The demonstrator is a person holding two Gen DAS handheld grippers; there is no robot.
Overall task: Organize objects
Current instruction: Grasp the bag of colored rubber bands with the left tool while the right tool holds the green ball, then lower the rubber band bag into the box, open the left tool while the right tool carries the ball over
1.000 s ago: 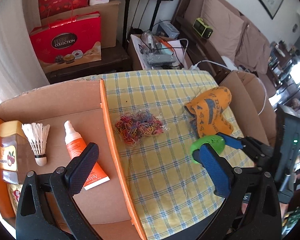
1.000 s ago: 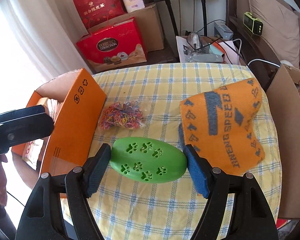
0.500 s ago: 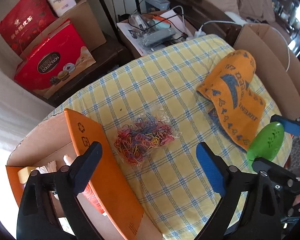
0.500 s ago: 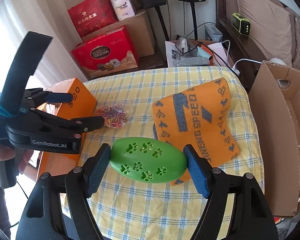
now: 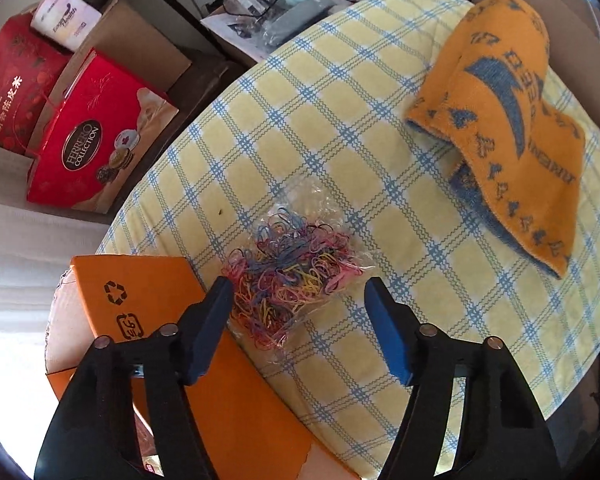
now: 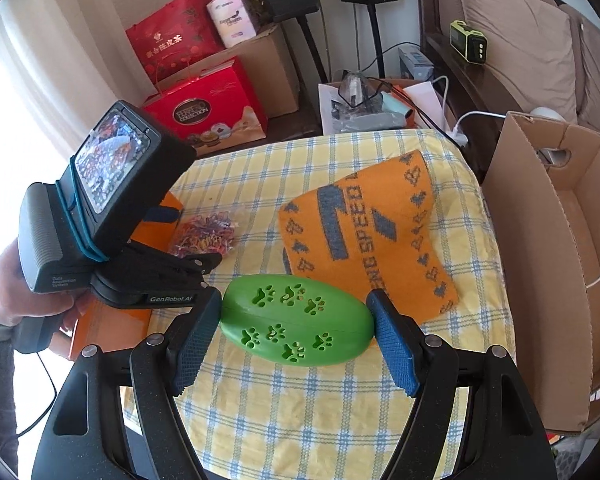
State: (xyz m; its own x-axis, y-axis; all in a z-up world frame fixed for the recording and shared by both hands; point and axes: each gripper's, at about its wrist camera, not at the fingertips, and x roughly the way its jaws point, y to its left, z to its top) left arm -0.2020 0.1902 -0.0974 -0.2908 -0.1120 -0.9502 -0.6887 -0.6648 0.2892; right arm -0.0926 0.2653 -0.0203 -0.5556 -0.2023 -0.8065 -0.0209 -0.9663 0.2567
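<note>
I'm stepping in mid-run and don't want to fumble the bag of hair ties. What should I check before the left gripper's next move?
1. Bag of hair ties lies between the fingers of the left gripper, whose jaws are closing: ok.
2. Pads pressing on the bag yet: not ok; a gap shows on the right side.
3. Left finger clear of the orange box: cannot tell; it overlaps the box's edge in the left wrist view.
4. Right gripper holds the green paw-print case firmly: ok.
5. Orange towel away from the bag: ok.
6. Room in the orange box for the bag: cannot tell; its inside is hidden.
</note>
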